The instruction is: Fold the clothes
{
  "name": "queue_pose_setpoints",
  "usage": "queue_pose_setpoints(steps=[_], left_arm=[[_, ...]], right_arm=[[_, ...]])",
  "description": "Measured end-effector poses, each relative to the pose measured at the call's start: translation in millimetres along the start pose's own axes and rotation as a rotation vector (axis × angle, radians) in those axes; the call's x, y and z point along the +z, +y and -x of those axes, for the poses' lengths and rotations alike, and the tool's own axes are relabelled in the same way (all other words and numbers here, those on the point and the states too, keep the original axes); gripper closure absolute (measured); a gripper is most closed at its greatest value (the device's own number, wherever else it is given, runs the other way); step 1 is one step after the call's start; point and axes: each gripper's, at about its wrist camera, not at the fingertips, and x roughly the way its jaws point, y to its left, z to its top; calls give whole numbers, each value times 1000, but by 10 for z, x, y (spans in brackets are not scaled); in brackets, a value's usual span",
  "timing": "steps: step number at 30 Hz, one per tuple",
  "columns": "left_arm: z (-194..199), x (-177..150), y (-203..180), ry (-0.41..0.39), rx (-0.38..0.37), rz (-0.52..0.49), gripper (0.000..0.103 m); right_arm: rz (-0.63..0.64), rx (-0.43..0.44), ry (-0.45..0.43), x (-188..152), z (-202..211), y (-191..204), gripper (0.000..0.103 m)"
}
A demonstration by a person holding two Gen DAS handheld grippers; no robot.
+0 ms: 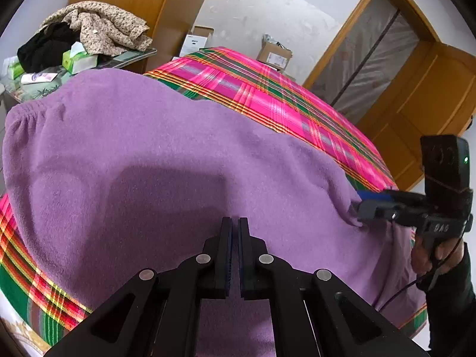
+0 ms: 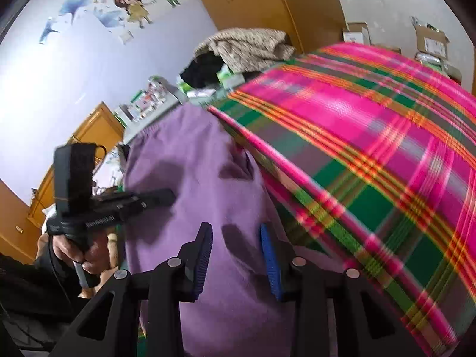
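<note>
A purple fleece garment [image 1: 166, 154] with an elastic waistband [image 1: 26, 113] lies spread on a pink and green plaid sheet [image 1: 267, 95]. My left gripper [image 1: 235, 226] is shut, its fingertips low over the garment's near part; whether cloth is pinched between them I cannot tell. It also shows at the left of the right wrist view [image 2: 166, 197]. My right gripper [image 2: 236, 232] is open, with the purple garment [image 2: 202, 184] lying between and under its blue-padded fingers. In the left wrist view the right gripper [image 1: 361, 205] sits at the garment's right edge.
A side table [image 1: 131, 56] at the back left holds a beige patterned garment [image 1: 104, 23], black clothing [image 1: 47, 47] and green tissue boxes [image 1: 78, 59]. Cardboard boxes [image 1: 275, 55] stand by the far wall. A wooden door [image 1: 422, 104] is at the right.
</note>
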Motion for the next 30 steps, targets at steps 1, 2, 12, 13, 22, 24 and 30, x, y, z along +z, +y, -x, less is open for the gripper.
queue_pose_setpoints(steps=[1,2,12,13,22,24,30], left_arm=[[0,-3,1,0,0,0,100],[0,-6,1,0,0,1,100],[-3,-21,9,-7,-10,3,100],[-7,-17,13,-8,-12,4,100],[-26,1,20,-13,-16,1,100],[-18,-1,19,-13,-14,-1,100],[15,-35,0,-19,-5,-19,100]], right_arm=[[10,18,3,15,-11,5,68],[17,33,13,25,-45,12,70],[107,106,171,-120,-371,221,84],[104,95,153,-105,-340,210,84],[-89,63,-15,228,-183,-256,84],[-117,79,36,208,-339,-301,84],[-33,73,76,106,-356,-77,84]])
